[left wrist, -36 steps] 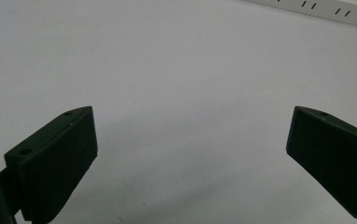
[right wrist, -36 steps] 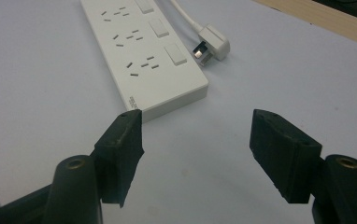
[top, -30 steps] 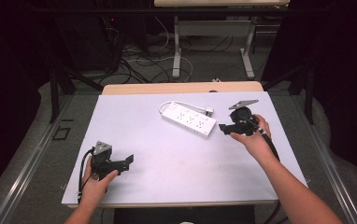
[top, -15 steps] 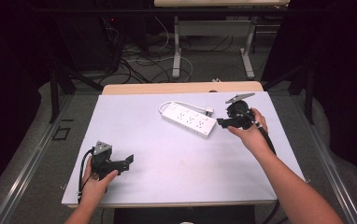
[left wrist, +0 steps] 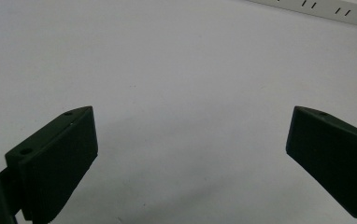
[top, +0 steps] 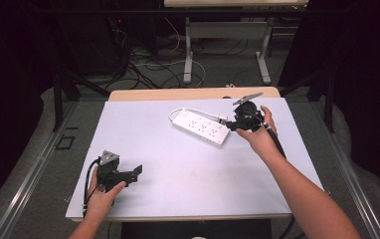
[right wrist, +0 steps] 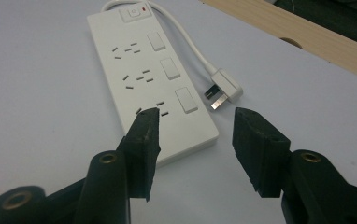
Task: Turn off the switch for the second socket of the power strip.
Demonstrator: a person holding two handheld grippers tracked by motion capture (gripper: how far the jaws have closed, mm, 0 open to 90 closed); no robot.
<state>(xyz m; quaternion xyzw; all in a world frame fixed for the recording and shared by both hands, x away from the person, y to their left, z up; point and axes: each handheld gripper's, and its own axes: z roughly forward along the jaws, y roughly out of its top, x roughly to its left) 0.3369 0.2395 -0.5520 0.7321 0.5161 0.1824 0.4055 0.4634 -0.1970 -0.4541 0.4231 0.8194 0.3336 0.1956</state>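
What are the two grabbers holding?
Nothing. The right gripper hovers open by the power strip and its plug, jaws just closing; the left gripper is open.

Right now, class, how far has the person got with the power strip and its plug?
Done: the right gripper has been brought to the near end of the power strip, its jaws just closing, nothing clamped. In hand: lining up beside the plug, which lies loose on the table. Left: any grasp, likely of the plug. The left gripper rests open, apart.
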